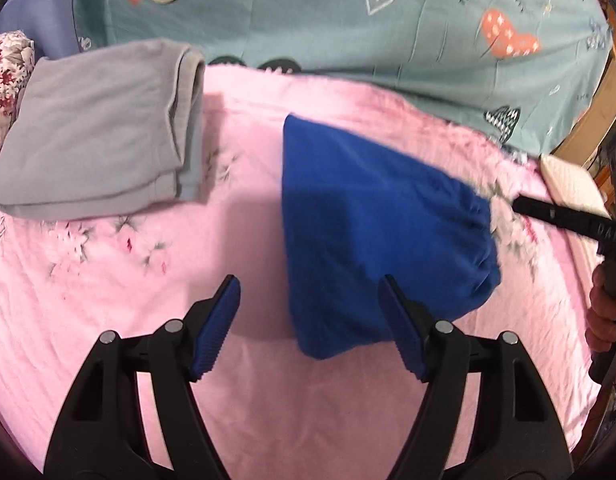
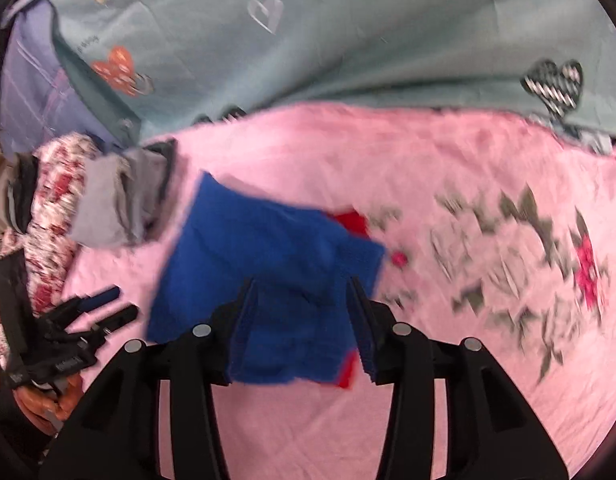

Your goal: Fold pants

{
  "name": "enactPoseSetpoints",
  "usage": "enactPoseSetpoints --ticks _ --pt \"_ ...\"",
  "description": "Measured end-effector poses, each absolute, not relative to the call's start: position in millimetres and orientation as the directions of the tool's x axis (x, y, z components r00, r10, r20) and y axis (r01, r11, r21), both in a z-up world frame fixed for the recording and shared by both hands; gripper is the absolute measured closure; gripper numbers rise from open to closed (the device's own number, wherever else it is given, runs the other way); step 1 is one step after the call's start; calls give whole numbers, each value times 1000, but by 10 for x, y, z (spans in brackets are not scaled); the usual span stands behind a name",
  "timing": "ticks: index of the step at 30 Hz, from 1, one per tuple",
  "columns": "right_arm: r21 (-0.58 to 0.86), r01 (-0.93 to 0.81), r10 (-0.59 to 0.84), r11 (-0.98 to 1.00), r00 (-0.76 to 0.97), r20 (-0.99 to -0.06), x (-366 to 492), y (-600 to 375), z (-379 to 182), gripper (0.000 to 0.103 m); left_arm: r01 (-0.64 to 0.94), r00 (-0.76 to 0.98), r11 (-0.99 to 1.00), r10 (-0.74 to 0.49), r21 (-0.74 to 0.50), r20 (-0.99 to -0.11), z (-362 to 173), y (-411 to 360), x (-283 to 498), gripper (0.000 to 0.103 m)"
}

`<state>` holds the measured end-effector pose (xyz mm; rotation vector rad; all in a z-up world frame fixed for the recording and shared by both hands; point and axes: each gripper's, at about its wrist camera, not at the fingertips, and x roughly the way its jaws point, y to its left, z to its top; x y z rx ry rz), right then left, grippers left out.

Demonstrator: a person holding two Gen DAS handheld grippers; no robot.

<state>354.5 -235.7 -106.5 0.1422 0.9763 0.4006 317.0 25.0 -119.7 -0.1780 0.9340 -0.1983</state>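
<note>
Left claw (image 1: 308,320) and right claw (image 2: 303,320) — black arms, ribbed blue pads, silver pivot pins.

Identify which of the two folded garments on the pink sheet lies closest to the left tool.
The blue pants, lying just ahead of the left tool beside its right finger. The grey folded garment sits farther away, at the sheet's far left edge.

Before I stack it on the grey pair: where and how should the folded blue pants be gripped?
Probably at the near narrow end of the blue pants, coming in low from the near side. There the layers meet in one edge lying flat on the pink sheet, so one gripper could pinch them all. The bunched waistband on the right looks bulkier and likelier to unfold.
</note>
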Motion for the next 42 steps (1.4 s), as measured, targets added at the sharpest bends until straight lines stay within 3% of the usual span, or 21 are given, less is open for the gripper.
enactPoseSetpoints --ticks 4,10,13,16,19,24,28,31,35,42 --pt "299 -427 491 854 469 -734 3781 -1820 -900 59 147 560 954 -297 -260 -773 -1258 53 3215 30" --pt "225 -570 487 790 360 -796 4124 -1030 -1290 67 179 517 956 -293 -233 -804 -1513 -137 3127 30" --pt "148 -546 390 825 359 -848 4311 -933 -1619 70 178 500 955 -296 -237 -814 -1597 -123 3122 30" --pt "205 -512 426 834 362 -829 4376 -1073 -1761 66 179 480 955 -295 -237 -826 -1669 -86 3133 30" --pt "198 -504 422 841 383 -821 4263 -1074 -1561 65 155 454 952 -307 -265 -837 -1664 28 3123 30" --pt "302 -416 492 858 493 -718 3974 -1604 -1141 64 145 533 953 -301 -265 -791 -1348 186 3022 30" --pt "302 -254 392 919 504 -770 3974 -2019 -1398 64 178 566 946 -324 -271 -758 -1206 55 3155 30" --pt "342 -182 387 922 481 -787 4012 -2237 -1618 72 180 542 950 -312 -255 -780 -1339 -87 3301 30" --pt "359 -167 393 918 492 -777 3976 -2246 -1509 71 162 488 964 -266 -213 -831 -1662 -165 3403 28" --pt "379 -242 450 893 509 -734 3392 -2298 -1223 71 160 520 961 -275 -224 -809 -1399 -67 3188 28"
